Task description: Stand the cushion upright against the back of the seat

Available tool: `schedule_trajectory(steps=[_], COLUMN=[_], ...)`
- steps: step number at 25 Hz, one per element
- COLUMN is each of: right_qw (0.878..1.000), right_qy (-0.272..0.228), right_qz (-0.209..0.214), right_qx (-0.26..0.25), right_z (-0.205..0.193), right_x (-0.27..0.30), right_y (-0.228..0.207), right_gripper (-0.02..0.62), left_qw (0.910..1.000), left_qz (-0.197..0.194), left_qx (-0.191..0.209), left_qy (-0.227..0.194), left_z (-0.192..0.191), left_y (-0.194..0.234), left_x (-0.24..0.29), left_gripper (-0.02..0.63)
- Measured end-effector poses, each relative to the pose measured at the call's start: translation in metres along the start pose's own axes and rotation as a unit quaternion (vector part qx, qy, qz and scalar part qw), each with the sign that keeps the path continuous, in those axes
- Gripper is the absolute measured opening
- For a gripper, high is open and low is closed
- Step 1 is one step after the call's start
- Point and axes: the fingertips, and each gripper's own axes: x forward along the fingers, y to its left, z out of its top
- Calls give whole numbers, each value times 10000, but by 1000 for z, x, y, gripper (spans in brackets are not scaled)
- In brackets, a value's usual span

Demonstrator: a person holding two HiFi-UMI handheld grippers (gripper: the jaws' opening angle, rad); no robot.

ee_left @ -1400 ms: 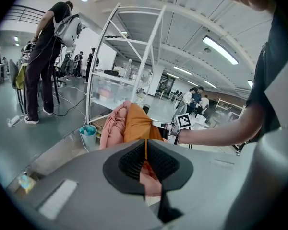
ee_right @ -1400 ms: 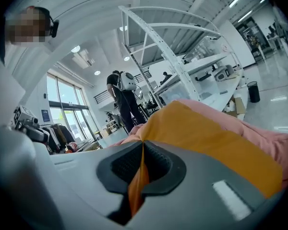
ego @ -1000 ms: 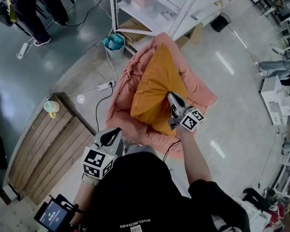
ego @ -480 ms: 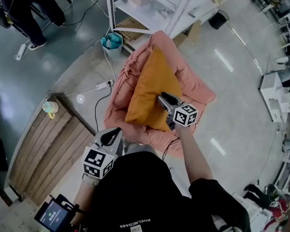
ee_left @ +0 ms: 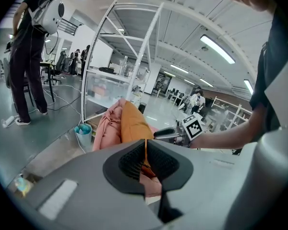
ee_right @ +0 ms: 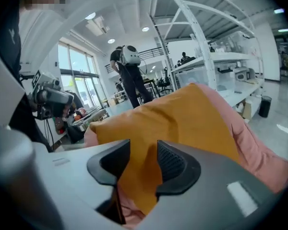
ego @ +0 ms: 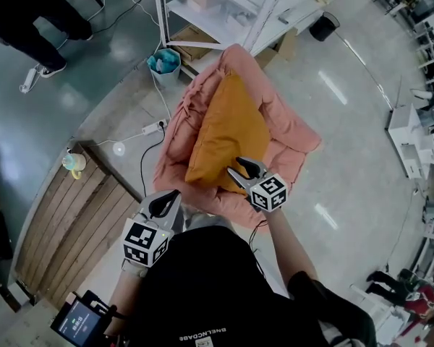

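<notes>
An orange cushion [ego: 228, 136] leans on edge against the raised back of a pink padded seat [ego: 293, 139] on the floor. My right gripper [ego: 244, 169] is at the cushion's near lower corner. Its jaws are opening, and in the right gripper view [ee_right: 143, 157] the orange fabric [ee_right: 182, 119] shows loose in the gap between the pads. My left gripper [ego: 170, 196] hangs by my body, apart from the seat. It is shut with nothing in it [ee_left: 145, 150]. In the left gripper view the cushion [ee_left: 132, 126] stands beyond the jaws.
A white shelving rack [ego: 224, 6] stands just behind the seat, with a blue bin [ego: 164, 62] at its foot. A power strip and cable [ego: 157, 129] lie left of the seat, beside wooden decking [ego: 72, 223]. A person [ego: 29, 13] stands at the upper left.
My right gripper has drawn back toward me and lower, from the cushion's side to its near corner, and its jaws have parted. The cushion has settled against the seat back. The left gripper kept still.
</notes>
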Motion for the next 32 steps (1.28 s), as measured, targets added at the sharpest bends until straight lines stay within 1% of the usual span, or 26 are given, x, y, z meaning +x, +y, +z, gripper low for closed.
schedule_trajectory(steps=[2, 3, 4, 10, 14, 18, 21, 25, 32], right_qw=[9997, 9996, 9995, 9981, 9975, 9973, 9980, 9990, 9991], right_qy=[62, 125, 197, 529, 580, 540, 485, 349, 309], right_qz=[2, 12, 14, -34, -172, -231, -206, -134, -219], right_qx=[230, 250, 237, 314, 358, 431, 358, 228, 207], right_z=[-4, -6, -9, -18, -21, -14, -10, -17, -12], right_x=[11, 18, 25, 65, 76, 85, 82, 59, 37], right_y=[5, 8, 11, 16, 16, 16, 19, 21, 18], right_gripper=[177, 159, 155, 149, 149, 147, 147, 146, 160], left_qw=[10000, 10000, 10000, 9999, 9999, 9999, 9999, 9999, 9990], left_qz=[-27, -41, -54, -67, -61, -80, -96, -127, -382], left_qx=[25, 42, 60, 61, 70, 42, 52, 96, 219], left_qy=[18, 28, 37, 58, 66, 64, 54, -26, -88], left_z=[-1, -1, -2, 0, -1, 9, 9, 0, 7], left_y=[-2, -4, -5, -7, -12, -11, -19, -45, -66], left_x=[0, 0, 1, 3, 5, 10, 14, 26, 40], left_gripper=[31, 31, 31, 31, 31, 31, 31, 31, 31])
